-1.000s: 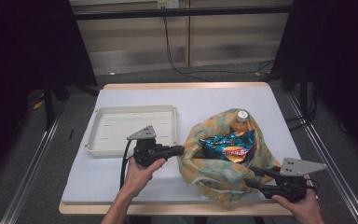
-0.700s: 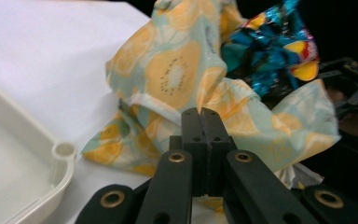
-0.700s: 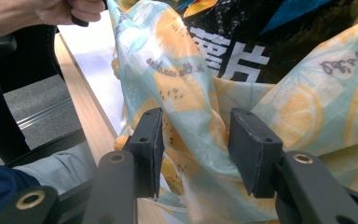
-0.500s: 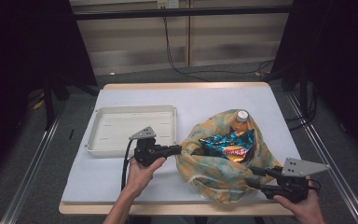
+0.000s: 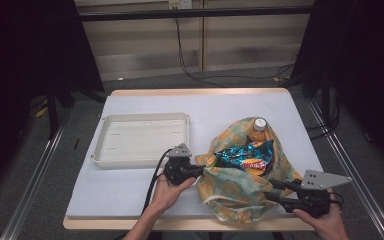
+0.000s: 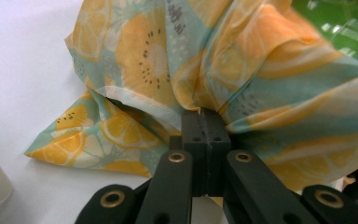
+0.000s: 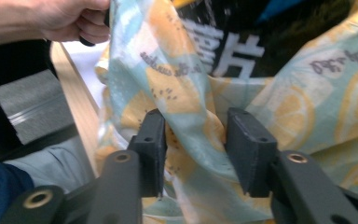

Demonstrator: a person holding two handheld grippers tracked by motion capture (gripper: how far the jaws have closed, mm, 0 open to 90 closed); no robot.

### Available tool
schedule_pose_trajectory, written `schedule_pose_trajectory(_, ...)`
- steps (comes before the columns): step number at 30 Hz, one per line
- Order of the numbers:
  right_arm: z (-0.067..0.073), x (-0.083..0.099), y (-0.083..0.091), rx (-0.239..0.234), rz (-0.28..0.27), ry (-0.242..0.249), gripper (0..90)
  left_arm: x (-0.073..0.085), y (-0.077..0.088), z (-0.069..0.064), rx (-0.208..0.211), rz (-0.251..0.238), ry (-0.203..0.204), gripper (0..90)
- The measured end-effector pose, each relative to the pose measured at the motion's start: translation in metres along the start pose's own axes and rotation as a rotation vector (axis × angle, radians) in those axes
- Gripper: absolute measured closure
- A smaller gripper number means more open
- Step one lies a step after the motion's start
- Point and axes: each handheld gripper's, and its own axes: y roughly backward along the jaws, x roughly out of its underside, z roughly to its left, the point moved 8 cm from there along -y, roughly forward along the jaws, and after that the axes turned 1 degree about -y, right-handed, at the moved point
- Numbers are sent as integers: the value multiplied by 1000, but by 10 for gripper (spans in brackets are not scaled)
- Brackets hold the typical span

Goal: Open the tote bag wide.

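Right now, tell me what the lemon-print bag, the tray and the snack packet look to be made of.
Lemon-print bag: thin woven cloth, matte; it folds and bunches softly. Tray: probably moulded plastic, cream, smooth with a dull sheen and rounded rim. Snack packet: glossy foil-like film, crinkled, catching bright highlights.

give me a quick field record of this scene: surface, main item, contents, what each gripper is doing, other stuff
surface: table with a white cover
main item: fruit-print cloth bag, crumpled, mouth open
contents: blue snack packet; orange bottle with a white cap at the far side
left gripper: jaws shut on the bag's left edge
right gripper: jaws have just been closing, apart, bag fabric between them; contact unclear
other: white tray, left of the bag, nothing in it
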Motion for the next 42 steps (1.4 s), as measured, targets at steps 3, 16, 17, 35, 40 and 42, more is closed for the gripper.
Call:
schedule_pose_trajectory(3,-3,4,-2,9,17,5,771,4,-6,1,-1,10,-4,900)
schedule_pose_trajectory(16,-26,42,-9,24,206,2,900,32,-18,9,-8,110,-7,900)
schedule_pose_trajectory(17,-27,43,-9,30,217,3,900,33,-20,8,-15,114,-11,900)
schedule_pose_trajectory(35,-27,-12,25,38,-38,-25,538,-10,42,12,-45,-90,-10,718)
schedule_pose_trajectory(40,-38,-32,35,74,-88,-19,532,-27,60,20,-75,-160,-7,706)
schedule_pose_trajectory(42,-49,-41,36,103,-100,-27,552,-36,62,21,-71,-188,-7,706)
